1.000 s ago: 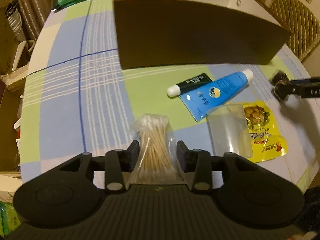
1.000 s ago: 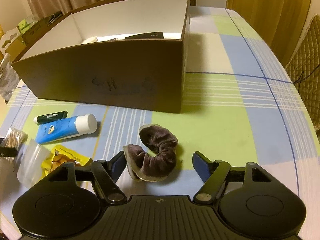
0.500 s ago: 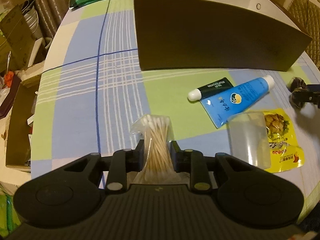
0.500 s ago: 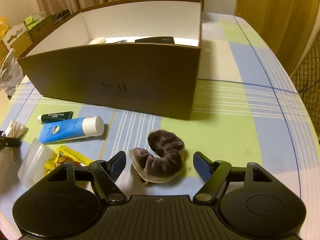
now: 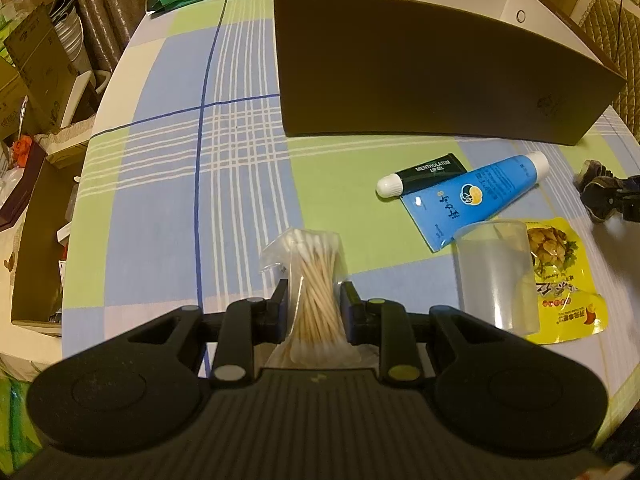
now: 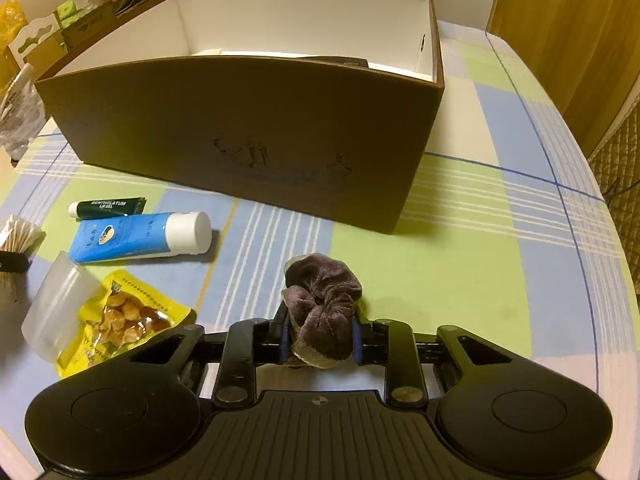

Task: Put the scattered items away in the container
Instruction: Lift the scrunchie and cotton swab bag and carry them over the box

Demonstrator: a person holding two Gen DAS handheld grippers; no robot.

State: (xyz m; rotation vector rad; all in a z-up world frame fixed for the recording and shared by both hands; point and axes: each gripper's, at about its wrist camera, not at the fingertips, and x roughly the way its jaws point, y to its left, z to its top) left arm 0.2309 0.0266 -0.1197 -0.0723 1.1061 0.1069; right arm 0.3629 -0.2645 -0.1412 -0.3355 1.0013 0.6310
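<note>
While left gripper (image 5: 314, 306) pinches the swab bag (image 5: 310, 280) and right gripper (image 6: 320, 338) is closing on the scrunchie (image 6: 322, 300), the box (image 6: 248, 128) stands beyond both, its opening upward.

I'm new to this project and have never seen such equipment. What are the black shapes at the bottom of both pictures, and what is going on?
No robot here: a person holds a two-finger claw in each hand, and each claw carries a wide-angle camera looking forward along its fingers. The black shapes are the claws' own bodies.

The left camera's picture shows the left claw shut on a bag of cotton swabs. The right camera's picture shows the right claw closing, its pads already squeezing a brown velvet scrunchie.

Both look over a table with a checked cloth and an open brown box. Still lying loose are a blue tube, a small dark green lip-gel tube, a clear plastic cup on its side and a yellow snack packet.
</note>
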